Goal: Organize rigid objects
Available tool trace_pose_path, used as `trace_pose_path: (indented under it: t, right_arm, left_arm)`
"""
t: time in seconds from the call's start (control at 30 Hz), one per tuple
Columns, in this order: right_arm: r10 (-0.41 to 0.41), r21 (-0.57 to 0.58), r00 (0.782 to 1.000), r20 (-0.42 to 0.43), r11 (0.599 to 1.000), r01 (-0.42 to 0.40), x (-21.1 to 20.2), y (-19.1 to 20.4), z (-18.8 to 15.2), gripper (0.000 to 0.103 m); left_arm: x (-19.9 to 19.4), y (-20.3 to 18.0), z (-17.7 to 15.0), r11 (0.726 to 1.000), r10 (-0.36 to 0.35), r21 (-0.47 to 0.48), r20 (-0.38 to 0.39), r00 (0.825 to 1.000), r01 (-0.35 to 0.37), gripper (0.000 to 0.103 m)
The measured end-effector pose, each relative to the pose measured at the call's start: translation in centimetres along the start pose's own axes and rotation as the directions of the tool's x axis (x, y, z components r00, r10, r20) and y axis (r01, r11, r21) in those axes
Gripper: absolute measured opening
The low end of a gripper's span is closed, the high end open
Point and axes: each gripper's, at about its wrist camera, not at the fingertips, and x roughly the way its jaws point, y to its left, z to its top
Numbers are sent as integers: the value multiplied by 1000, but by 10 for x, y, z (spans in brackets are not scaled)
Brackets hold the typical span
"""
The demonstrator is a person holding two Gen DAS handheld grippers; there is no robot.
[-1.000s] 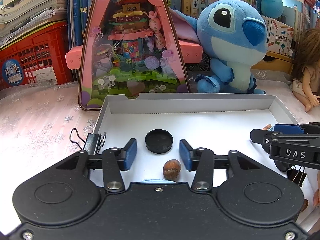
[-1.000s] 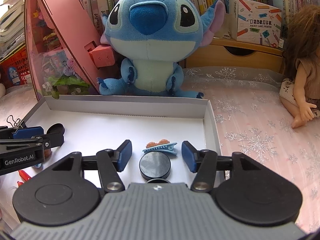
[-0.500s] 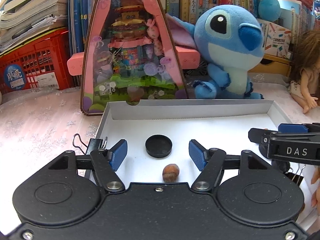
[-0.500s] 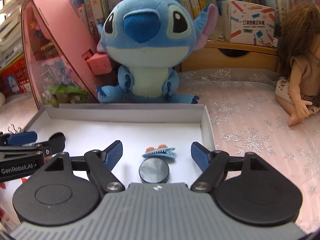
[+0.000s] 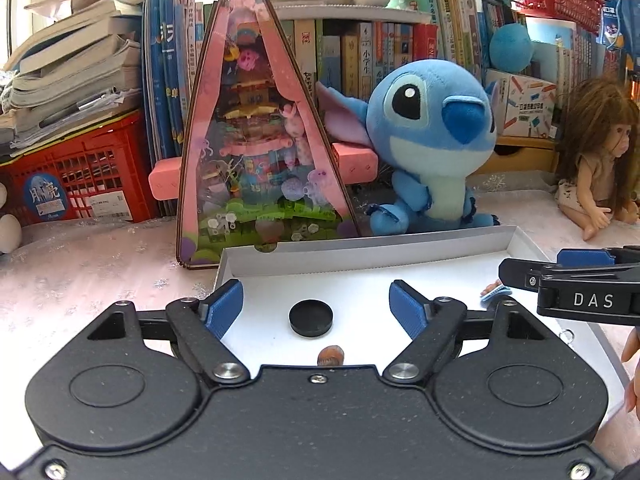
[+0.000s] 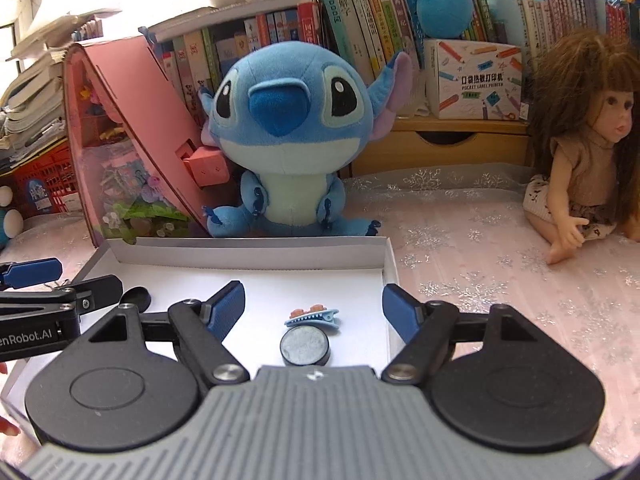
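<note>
A shallow white box [image 5: 360, 256] lies on the table and shows in the right wrist view too [image 6: 248, 258]. In it are a black round cap [image 5: 311, 317], a brown nut [image 5: 331, 356] half hidden behind my left gripper's body, a grey-topped round disc [image 6: 305, 347] and a blue hair clip [image 6: 313, 315]. My left gripper [image 5: 316, 310] is open and empty above the cap and nut. My right gripper [image 6: 314, 310] is open and empty above the disc and clip. The clip also shows in the left wrist view [image 5: 494, 291].
Behind the box stand a pink triangular toy house [image 5: 260, 152] and a blue plush [image 5: 432, 148]. A doll [image 6: 580, 152] sits at the right. A red crate [image 5: 76, 176], stacked books and a bookshelf line the back. The tablecloth [image 6: 500, 280] is pink with snowflakes.
Both grippers have opened wider and lifted back from the box. The nut, cap, disc and clip lie where they were.
</note>
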Motion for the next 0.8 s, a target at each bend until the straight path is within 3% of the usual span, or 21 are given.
trace_pose_path:
  t: [0.8]
  right_arm:
    - [4,-58,999,48,998,-1,-60,16,-28,87]
  left_arm:
    - [-68,-5,-28,1000,-24,-5,27,999,24,79]
